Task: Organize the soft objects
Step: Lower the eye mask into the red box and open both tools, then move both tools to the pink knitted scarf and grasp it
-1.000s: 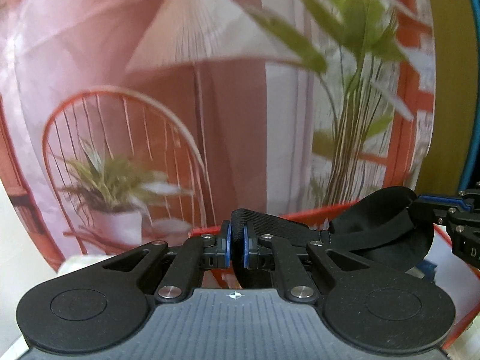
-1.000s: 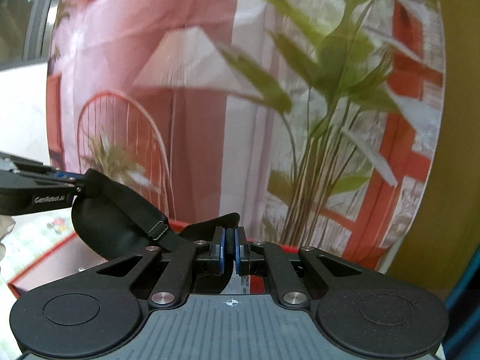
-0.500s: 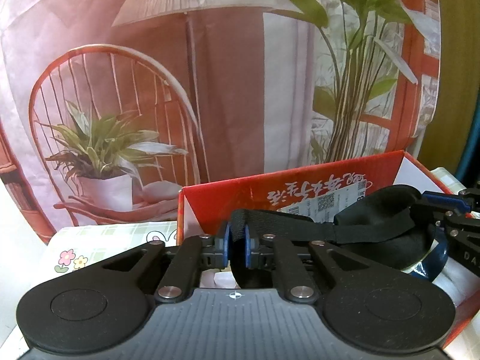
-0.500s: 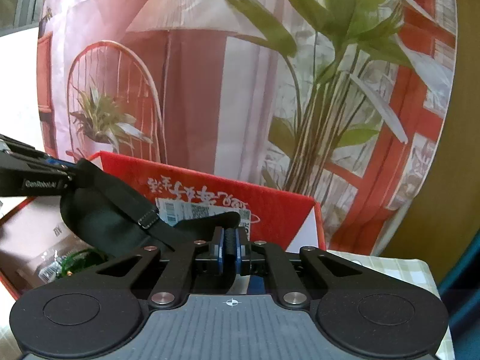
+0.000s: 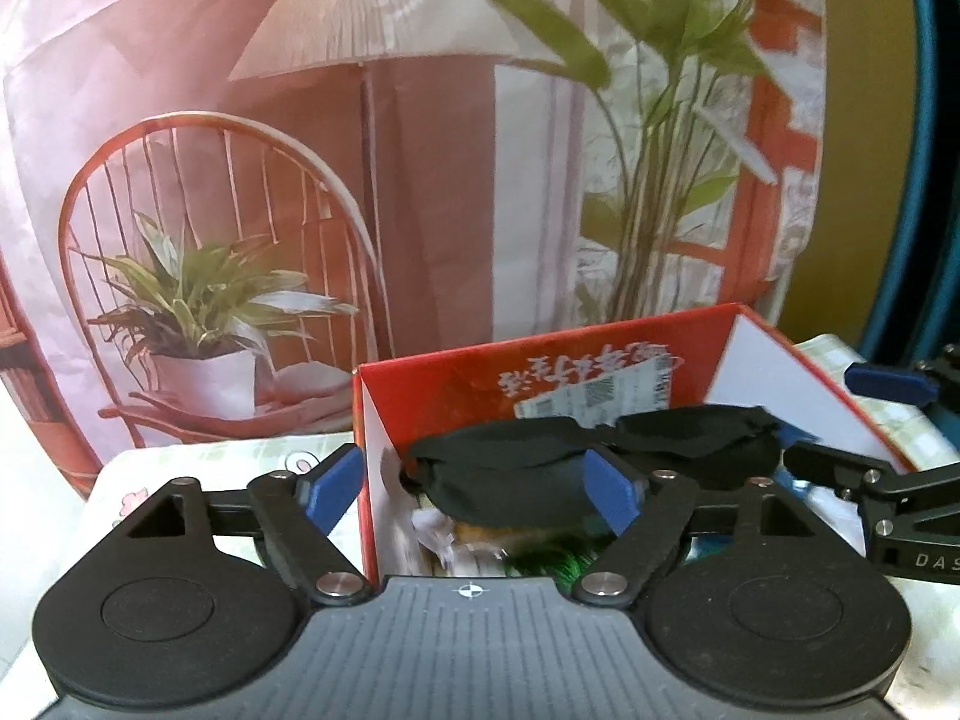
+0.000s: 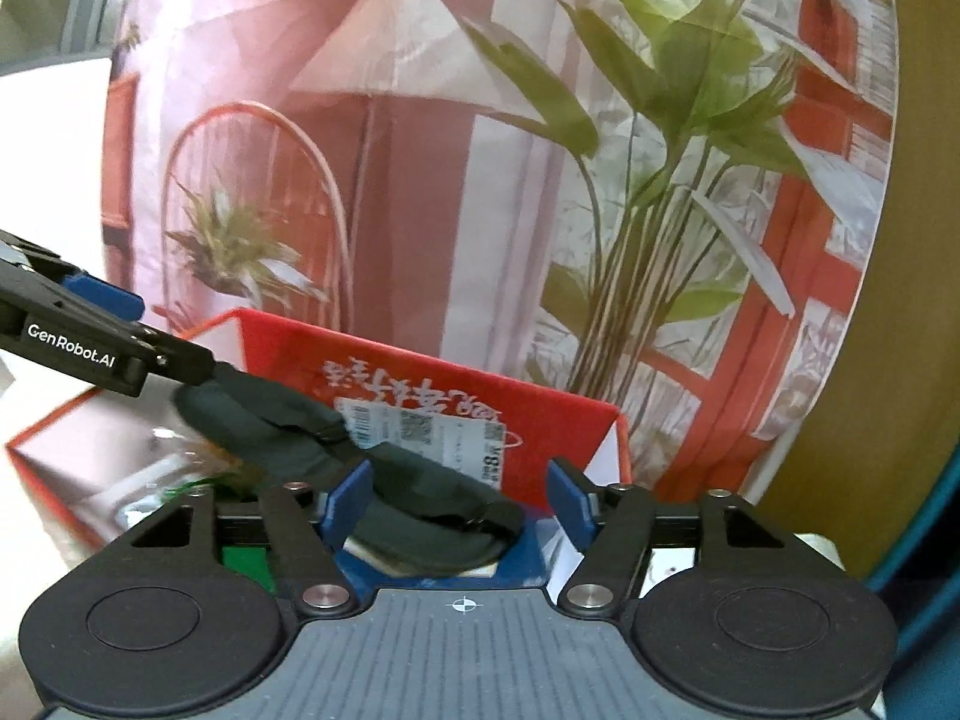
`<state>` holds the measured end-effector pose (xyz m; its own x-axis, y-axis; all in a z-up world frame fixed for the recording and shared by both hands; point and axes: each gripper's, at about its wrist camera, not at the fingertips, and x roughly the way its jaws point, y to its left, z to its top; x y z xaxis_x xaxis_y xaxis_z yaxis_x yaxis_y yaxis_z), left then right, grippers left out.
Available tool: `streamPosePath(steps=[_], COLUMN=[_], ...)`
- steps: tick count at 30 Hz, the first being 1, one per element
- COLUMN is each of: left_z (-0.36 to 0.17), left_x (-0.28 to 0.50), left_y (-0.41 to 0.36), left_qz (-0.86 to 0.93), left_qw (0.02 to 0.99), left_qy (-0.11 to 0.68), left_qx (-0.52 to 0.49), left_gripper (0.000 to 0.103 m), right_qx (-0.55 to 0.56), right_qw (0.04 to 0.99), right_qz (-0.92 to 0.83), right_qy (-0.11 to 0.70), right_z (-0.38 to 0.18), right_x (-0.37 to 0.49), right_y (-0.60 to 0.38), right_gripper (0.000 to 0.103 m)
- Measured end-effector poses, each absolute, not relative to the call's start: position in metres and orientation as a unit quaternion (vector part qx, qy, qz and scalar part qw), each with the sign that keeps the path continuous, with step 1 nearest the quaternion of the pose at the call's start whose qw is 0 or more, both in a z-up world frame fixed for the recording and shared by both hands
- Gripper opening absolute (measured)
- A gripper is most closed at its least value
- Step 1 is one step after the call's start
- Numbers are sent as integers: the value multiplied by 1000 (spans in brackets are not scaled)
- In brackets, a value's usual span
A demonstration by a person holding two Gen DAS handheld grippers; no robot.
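Observation:
A black soft eye mask (image 5: 540,474) with a strap lies slack across the top of an open red cardboard box (image 5: 432,396). My left gripper (image 5: 471,489) has its jaws opening; the mask's left end sits loose between the blue pads (image 5: 333,489), which do not press it. In the right wrist view the mask's other end (image 6: 420,510) lies between the pads of my right gripper (image 6: 459,501), whose jaws are also opening without squeezing it. Each gripper shows in the other's view: the right gripper (image 5: 840,420) at the box's right side, the left gripper (image 6: 162,330) at its left.
Inside the red box (image 6: 288,348) lie a green item (image 5: 549,561), crumpled white paper (image 5: 435,531) and a blue object (image 6: 528,546). The box stands on a flower-print tablecloth (image 5: 180,468). Close behind hangs a printed backdrop (image 5: 420,180) of a lamp, a chair and plants.
Both grippers went from shut on the mask to wide apart, letting it go. The mask sagged from stretched between them to slack over the box. Both views dropped toward the box.

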<state>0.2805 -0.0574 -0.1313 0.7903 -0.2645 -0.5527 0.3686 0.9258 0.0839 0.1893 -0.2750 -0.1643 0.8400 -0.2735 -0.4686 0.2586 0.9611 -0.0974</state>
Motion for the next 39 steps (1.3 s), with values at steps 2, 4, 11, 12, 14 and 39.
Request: streamPosePath(steps=[2,4,11,12,14,39], left_z=[-129,-129,-147,-153,-167,-258], left_x=[266,250,187,179,164,94], left_y=[-51,-44,-15,-9,2,26], left_qz=[-174,-176,-184,-185,-184,-201], left_qw=[940,939,926,923,913,832], left_qy=[279,284,323,333,360,516], left_qx=[85,80,65,62,55,38], left_gripper=[85,85,86,86,86,86], right_qx=[-4,6,53,59,66,83], right_qw=[962,964,964,963,960,892], right_qz=[-128,-121,-103,-100,-95,-21], right_qy=[241,237,238,242,255,444], right_z=[-159,-154,-156,-160,-170,-250], right_x=[175,161,101,93,77,10], right_y=[-272,-269,-253,-250,-242,-183], right_gripper=[67,67,68,68,68,65])
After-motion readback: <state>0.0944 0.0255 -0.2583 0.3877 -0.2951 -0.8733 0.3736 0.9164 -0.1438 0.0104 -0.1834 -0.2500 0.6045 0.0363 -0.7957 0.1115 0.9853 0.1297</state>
